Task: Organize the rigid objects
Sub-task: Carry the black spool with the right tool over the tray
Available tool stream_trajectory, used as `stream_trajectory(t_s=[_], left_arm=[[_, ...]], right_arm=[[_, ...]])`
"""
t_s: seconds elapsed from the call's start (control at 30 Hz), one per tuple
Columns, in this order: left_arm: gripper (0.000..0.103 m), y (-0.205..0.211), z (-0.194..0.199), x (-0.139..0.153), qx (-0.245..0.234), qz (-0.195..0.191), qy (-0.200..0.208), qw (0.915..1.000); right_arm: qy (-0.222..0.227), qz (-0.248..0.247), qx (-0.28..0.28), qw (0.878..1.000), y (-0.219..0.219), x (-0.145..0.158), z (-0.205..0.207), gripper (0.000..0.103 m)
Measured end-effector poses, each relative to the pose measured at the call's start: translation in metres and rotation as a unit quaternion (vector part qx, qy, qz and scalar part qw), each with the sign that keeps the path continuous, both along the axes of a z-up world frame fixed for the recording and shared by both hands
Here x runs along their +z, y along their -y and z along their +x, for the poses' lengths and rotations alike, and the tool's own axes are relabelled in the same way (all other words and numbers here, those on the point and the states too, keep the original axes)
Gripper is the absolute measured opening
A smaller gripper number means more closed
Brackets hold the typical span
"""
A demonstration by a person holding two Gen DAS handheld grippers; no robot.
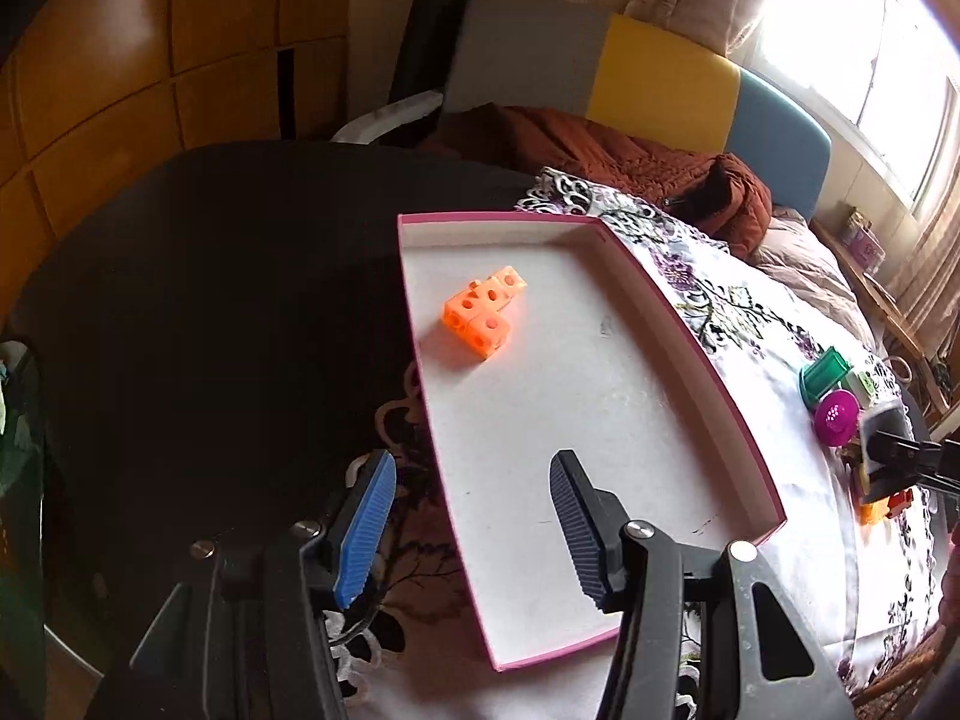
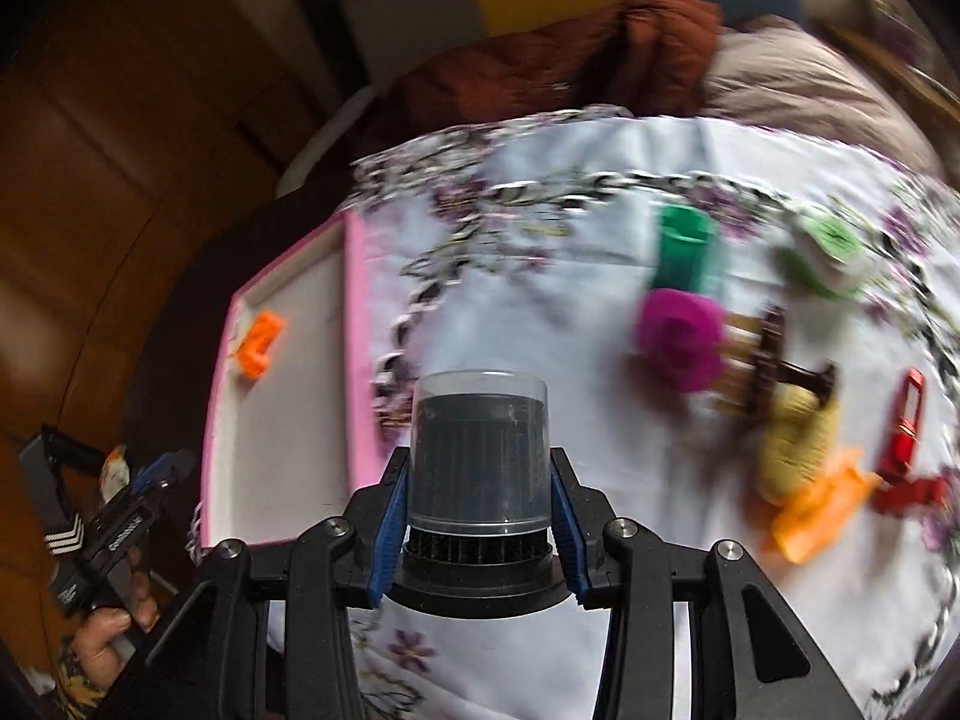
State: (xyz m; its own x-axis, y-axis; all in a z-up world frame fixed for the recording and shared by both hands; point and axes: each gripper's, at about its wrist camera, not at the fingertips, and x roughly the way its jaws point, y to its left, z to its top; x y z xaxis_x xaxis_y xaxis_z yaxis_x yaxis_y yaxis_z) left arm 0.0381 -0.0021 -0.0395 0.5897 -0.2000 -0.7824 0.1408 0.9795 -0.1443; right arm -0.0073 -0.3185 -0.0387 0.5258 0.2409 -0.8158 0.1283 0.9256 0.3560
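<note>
Canister clamped between right gripper pads (clear cap outward); left gripper open, empty

A clear-capped black ribbed cylinder stands upright between the pads of the right gripper, while an orange block cluster of holed plastic cubes lies alone inside the shallow pink-rimmed white tray — near its far corner.
</note>
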Motion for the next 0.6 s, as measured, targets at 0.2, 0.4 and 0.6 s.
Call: stream_trajectory(t_s=[0.2, 0.4, 0.6], left_arm=[[0.054, -0.02, 0.0, -0.005, 0.024, -0.007, -0.009, 0.9997], [0.054, -0.045, 0.002, -0.006, 0.051, -0.018, -0.009, 0.9985], [0.054, -0.06, 0.001, -0.007, 0.068, -0.022, -0.009, 0.9974]], right_arm=[[0.0, 0.007, 0.073, 0.997, -0.063, -0.005, 0.029, 0.043], [-0.015, 0.012, 0.138, 0.99, -0.12, -0.015, 0.053, 0.043], [-0.042, 0.019, 0.186, 0.981, -0.171, -0.031, 0.086, 0.043]])
